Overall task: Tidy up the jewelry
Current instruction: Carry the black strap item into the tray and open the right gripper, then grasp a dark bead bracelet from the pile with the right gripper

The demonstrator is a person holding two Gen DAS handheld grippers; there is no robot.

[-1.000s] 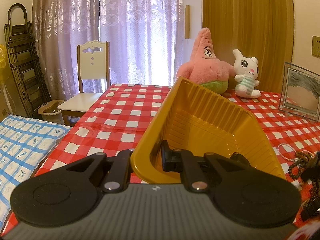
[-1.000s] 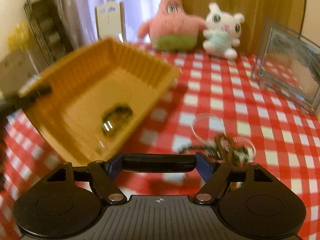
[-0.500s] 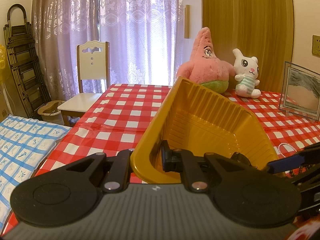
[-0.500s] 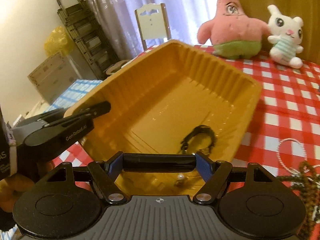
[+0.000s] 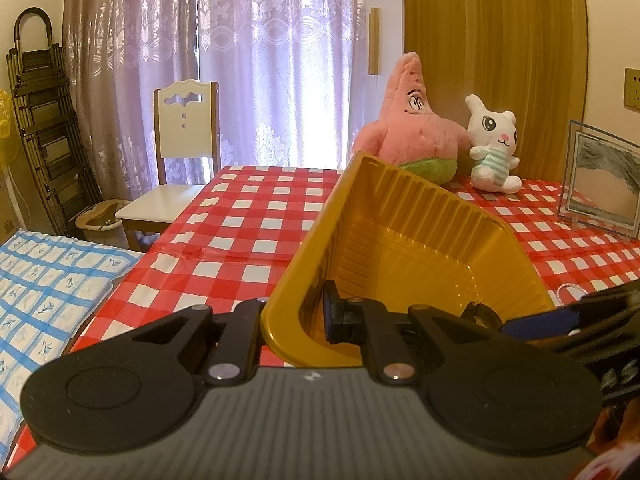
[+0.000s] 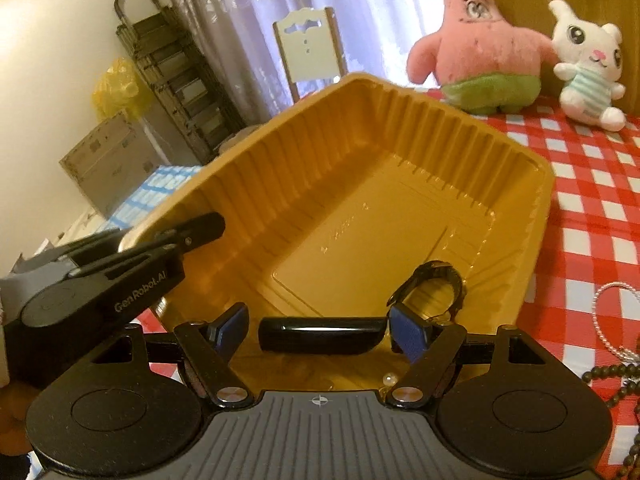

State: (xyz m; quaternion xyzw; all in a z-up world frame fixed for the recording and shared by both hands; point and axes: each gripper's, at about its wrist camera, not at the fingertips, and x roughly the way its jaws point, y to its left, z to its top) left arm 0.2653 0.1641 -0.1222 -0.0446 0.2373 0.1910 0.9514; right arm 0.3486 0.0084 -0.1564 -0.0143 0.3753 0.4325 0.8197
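Gripping the near rim of the yellow tray (image 5: 404, 240), the left claw (image 5: 296, 320) is clenched on it, one finger outside the wall and one inside. The tray tilts up above the red checked desk (image 5: 248, 216). At 3 o'clock the right claw (image 5: 560, 320) pokes in by the tray's edge. A pink star toy (image 5: 412, 128) and a white bunny toy (image 5: 494, 148) sit at 1 o'clock.

In the right wrist view, the right claw (image 6: 322, 330) has just been opening, and a black bar (image 6: 322, 334) lies loose between its blue pads (image 6: 410, 332). A dark bracelet (image 6: 436, 284) rests inside the tray (image 6: 360, 152). The left claw (image 6: 180, 240) pinches the rim at 9 o'clock. Bead strings (image 6: 612, 376) lie on the desk (image 6: 592, 200) at 3 o'clock.
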